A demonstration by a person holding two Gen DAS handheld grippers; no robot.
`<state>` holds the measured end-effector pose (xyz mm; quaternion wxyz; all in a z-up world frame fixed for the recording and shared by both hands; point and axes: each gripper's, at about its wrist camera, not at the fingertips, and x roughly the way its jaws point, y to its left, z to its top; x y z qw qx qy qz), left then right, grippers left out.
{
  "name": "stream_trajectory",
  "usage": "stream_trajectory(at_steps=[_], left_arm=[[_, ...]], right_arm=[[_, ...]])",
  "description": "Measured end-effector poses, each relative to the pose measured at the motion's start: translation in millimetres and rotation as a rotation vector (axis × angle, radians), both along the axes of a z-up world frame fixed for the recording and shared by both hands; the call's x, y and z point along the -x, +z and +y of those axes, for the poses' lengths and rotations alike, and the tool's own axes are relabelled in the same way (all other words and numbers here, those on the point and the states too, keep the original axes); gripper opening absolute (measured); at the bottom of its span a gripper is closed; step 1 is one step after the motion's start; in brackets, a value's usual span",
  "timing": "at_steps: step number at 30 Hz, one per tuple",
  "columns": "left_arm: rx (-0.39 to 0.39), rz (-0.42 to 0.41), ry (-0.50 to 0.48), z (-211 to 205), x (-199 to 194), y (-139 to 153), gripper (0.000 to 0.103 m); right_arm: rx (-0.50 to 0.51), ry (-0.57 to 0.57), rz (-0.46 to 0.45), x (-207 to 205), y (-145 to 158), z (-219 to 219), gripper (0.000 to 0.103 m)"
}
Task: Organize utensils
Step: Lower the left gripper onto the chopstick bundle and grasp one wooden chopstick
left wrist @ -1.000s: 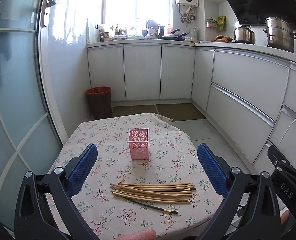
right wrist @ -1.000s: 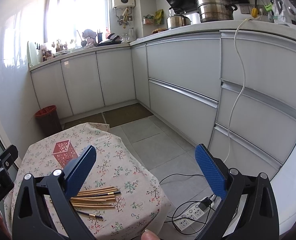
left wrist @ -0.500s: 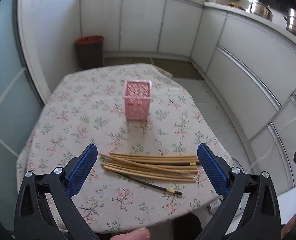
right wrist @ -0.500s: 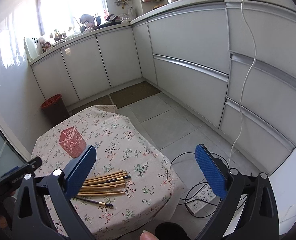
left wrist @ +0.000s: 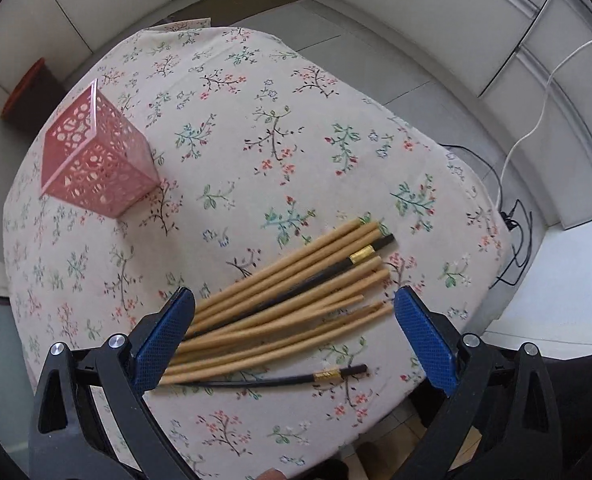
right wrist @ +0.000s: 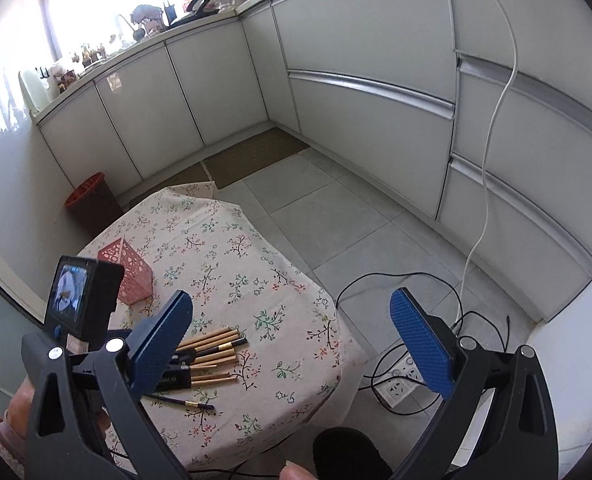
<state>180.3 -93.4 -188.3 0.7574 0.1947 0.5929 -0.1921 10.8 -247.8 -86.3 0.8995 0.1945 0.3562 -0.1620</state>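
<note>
Task barely begun: chopstick bundle [left wrist: 288,300] plus one stray black chopstick [left wrist: 280,380] lie loose on floral tablecloth [left wrist: 256,120]; pink holder [left wrist: 96,156] stands apart, contents unseen. Left gripper [left wrist: 292,336] spread wide over bundle, holding nothing. Right gripper [right wrist: 292,340] also wide open, off table edge

Left gripper [left wrist: 294,332]: black plastic frame, silver screws, blue textured finger pads [left wrist: 163,340]. Right gripper [right wrist: 292,344] has the same build, blue pads [right wrist: 422,344]. Bare skin of a hand [right wrist: 16,420] shows behind the left unit's small screen.
</note>
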Motion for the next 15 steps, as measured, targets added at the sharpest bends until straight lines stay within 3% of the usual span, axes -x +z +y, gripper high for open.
stream_trajectory(at_steps=[5,8,15], left_arm=[[-0.052,0.087,0.018,1.8,-31.6,-29.8,0.072],[-0.059,0.096,0.015,1.4,-40.4,-43.5,0.062],[-0.020,0.107,0.020,4.1,-64.3,-53.6,0.061]], right_arm=[[-0.025,0.010,0.061,-14.4,-15.0,-2.3,0.096],[-0.041,0.014,0.099,-21.3,-25.7,-4.0,0.096],[-0.114,0.004,0.174,-36.7,-46.7,-12.0,0.096]])
